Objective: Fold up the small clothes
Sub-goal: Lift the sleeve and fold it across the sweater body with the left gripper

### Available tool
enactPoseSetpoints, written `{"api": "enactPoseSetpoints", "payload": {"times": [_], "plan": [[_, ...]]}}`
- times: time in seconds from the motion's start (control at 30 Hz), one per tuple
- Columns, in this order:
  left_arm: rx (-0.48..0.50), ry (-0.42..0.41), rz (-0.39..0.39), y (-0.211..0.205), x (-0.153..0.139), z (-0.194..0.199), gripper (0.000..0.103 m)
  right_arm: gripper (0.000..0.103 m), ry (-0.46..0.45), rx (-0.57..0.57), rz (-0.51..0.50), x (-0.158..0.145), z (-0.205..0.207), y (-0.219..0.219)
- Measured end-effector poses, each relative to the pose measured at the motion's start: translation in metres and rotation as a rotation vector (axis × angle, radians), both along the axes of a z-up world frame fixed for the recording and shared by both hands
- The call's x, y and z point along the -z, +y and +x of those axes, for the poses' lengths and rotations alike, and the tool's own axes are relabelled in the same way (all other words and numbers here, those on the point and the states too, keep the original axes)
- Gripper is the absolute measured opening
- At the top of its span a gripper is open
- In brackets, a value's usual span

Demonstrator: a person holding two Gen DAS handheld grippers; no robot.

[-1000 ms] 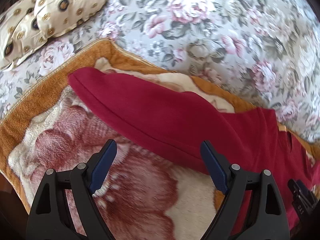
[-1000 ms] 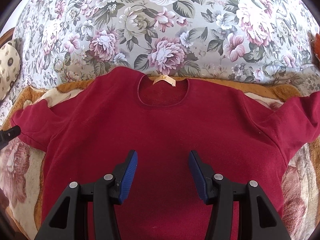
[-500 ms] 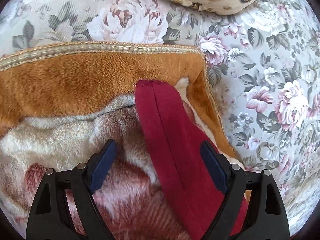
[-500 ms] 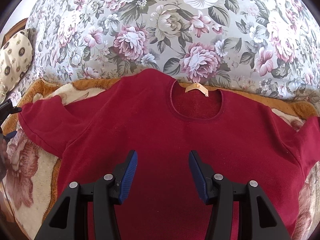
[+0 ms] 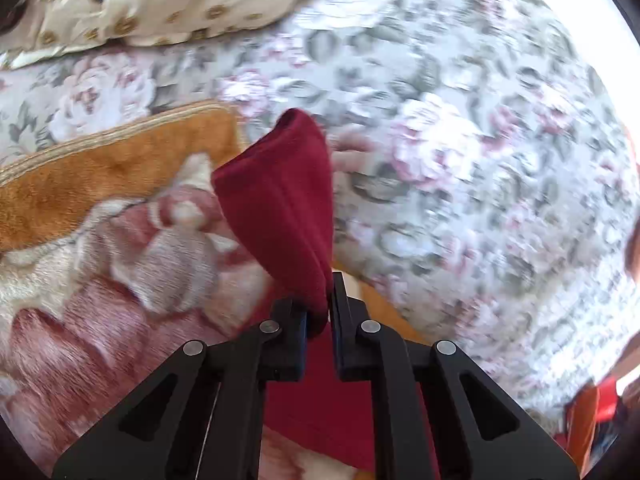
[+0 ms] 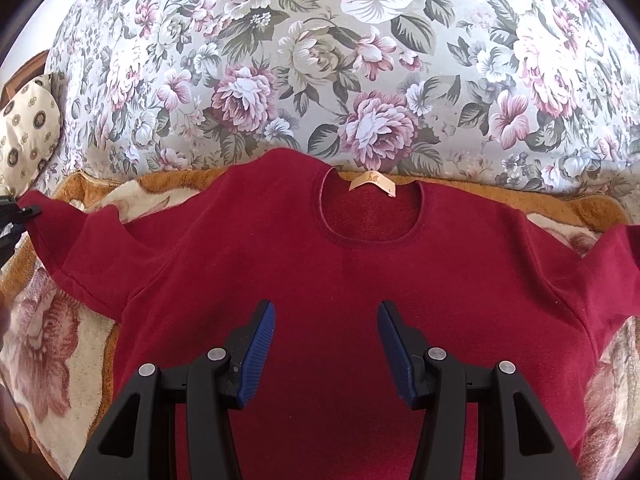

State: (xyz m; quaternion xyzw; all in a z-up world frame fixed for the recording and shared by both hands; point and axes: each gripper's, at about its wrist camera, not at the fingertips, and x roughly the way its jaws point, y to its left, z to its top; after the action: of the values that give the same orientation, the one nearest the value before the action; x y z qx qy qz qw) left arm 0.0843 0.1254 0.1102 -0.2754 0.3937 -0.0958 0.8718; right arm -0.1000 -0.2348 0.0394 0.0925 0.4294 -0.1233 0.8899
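Observation:
A dark red sweater lies flat, front up, on a plush orange and cream blanket, neck hole and tan label toward the far side. My left gripper is shut on the sweater's left sleeve near the cuff and holds it lifted off the blanket; the cuff stands up past the fingers. This gripper also shows at the left edge of the right wrist view. My right gripper is open and empty, hovering over the sweater's chest.
A floral bedspread covers the bed beyond the blanket. A cream pillow with dark medallions lies at the far left, also seen in the right wrist view. The blanket's orange border runs past the sleeve.
My left gripper swung to the sleeve end, closed on it and lifted it off the blanket. My right gripper stayed open over the chest, its view shifting slightly.

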Motion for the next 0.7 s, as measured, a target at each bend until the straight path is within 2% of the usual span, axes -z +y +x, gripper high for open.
{"api": "enactPoseSetpoints", "payload": {"times": [0.1, 0.2, 0.3, 0.4, 0.47, 0.57, 0.67, 0.7], "plan": [[0.159, -0.08, -0.034, -0.069, -0.032, -0.027, 0.008, 0.051, -0.02, 0.03, 0.004, -0.009, -0.01, -0.015], [0.314, -0.099, -0.043, -0.139, -0.042, -0.05, 0.008, 0.051, -0.032, 0.069, 0.014, -0.016, -0.021, -0.033], [0.443, -0.072, 0.013, -0.21, -0.022, -0.067, 0.008, 0.051, -0.037, 0.118, 0.015, -0.018, -0.035, -0.058], [0.537, 0.015, 0.039, -0.266, 0.021, -0.08, 0.008, 0.051, -0.027, 0.169, 0.008, -0.016, -0.048, -0.083], [0.585, 0.046, 0.099, -0.295, 0.049, -0.086, 0.008, 0.051, -0.026, 0.198, 0.012, -0.014, -0.054, -0.1], [0.65, 0.062, 0.215, -0.326, 0.076, -0.106, 0.008, 0.051, -0.042, 0.235, 0.058, -0.011, -0.064, -0.121], [0.704, 0.049, 0.318, -0.336, 0.074, -0.119, 0.016, 0.051, -0.067, 0.247, 0.114, -0.011, -0.068, -0.133], [0.726, 0.045, 0.323, -0.335, 0.069, -0.121, 0.018, 0.051, -0.075, 0.246, 0.125, -0.012, -0.067, -0.134]]}}
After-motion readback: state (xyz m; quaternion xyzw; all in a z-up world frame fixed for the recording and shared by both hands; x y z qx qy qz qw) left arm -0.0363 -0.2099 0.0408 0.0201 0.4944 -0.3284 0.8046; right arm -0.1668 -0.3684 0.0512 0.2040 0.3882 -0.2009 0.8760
